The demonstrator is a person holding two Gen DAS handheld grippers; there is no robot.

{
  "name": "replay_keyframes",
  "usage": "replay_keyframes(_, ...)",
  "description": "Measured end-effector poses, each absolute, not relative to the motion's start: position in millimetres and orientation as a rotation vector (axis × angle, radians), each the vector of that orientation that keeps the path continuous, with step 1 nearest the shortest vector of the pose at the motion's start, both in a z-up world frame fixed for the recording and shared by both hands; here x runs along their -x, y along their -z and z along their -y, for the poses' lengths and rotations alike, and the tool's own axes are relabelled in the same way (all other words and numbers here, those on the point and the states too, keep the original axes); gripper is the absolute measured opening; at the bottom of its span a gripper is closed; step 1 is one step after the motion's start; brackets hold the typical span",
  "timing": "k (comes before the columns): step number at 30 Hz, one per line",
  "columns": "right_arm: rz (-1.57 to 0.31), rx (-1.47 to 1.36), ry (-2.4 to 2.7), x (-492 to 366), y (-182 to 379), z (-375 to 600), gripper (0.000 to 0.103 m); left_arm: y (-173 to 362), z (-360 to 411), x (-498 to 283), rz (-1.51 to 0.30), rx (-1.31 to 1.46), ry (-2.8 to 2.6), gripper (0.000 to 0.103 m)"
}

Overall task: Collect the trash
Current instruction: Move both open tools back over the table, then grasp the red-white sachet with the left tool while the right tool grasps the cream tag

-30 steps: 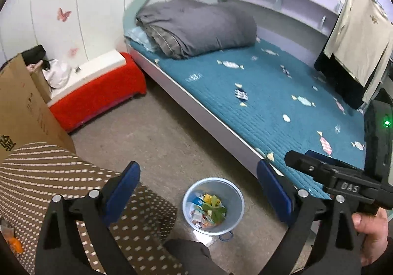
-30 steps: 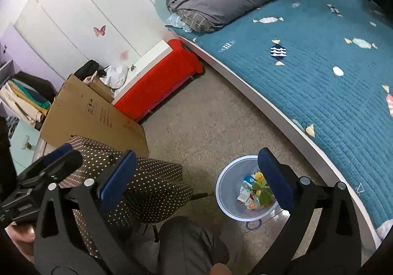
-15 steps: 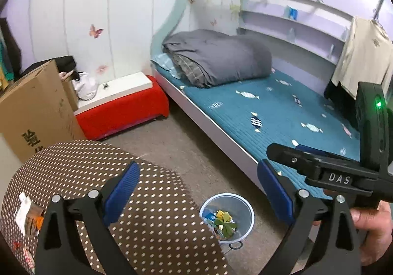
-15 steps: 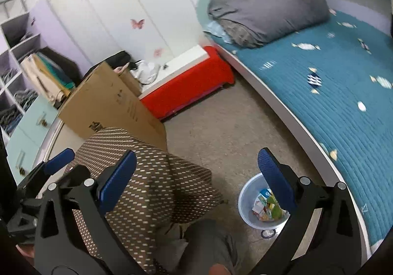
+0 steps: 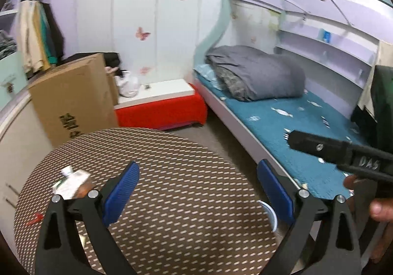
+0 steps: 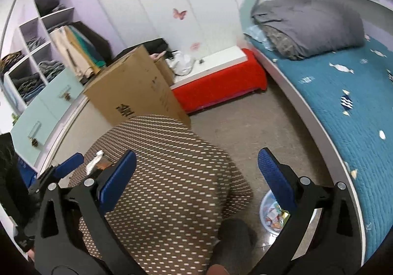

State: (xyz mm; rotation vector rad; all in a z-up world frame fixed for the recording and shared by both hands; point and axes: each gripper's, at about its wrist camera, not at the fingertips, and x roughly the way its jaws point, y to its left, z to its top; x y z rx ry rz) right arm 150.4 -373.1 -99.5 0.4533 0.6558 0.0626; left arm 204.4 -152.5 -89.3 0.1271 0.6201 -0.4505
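Trash (image 5: 73,183) lies on the table (image 5: 184,201); both grippers' jaws spread wide, empty.

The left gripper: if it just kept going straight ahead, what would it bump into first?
Most likely the dotted tablecloth: the open left gripper points down at its bare middle, right of the wrappers. Depth is hard to judge.

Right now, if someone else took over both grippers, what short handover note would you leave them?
Left gripper: open, empty, above the dotted round table.
Right gripper: open, empty, over the table's edge.
Trash on the table: a crumpled wrapper and a small red scrap at its left side.
Waste bin stands on the floor between table and bed, already holding wrappers.
Left to do: pick up the table pieces and drop them in the bin.
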Motion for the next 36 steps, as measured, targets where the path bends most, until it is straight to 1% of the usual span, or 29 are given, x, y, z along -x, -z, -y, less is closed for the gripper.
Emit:
replay_keyframes(5,-0.672,-0.381,-0.13,-157.5,93.2,336.6,0.097,89.3,105.1,-198.6,-0.619,-0.069,0.359,0.095)
replay_keyframes(16,-0.746,-0.19,-0.28,-164.9,102.1,241.3,0.097,105.6,4.8,-184.3,-0.639,0.015,0.163,0.095)
replay_keyframes(22,-0.784,-0.072,-0.37,-166.4,117.0,180.2,0.097,115.3,-35.7,-175.1,-0.648,0.039,0.083,0.095)
replay_keyframes(29,-0.83,0.043,-0.475,-171.0,144.8,116.9,0.096,139.0,-95.1,-164.6,-0.685,0.073,-0.031,0.095)
replay_keyframes(30,-0.832,0.061,-0.498,-171.4,148.3,107.8,0.095,141.8,-101.1,-164.0,-0.691,0.076,-0.043,0.095)
replay_keyframes(32,-0.843,0.087,-0.544,-173.6,154.5,91.6,0.08,147.5,-112.3,-164.4,-0.704,0.079,-0.075,0.095)
replay_keyframes(35,-0.862,0.121,-0.587,-177.6,163.8,70.6,0.07,155.5,-128.1,-161.3,-0.721,0.092,-0.102,0.095)
replay_keyframes(36,-0.865,0.13,-0.598,-178.5,166.7,64.8,0.068,157.3,-131.5,-160.9,-0.727,0.095,-0.108,0.095)
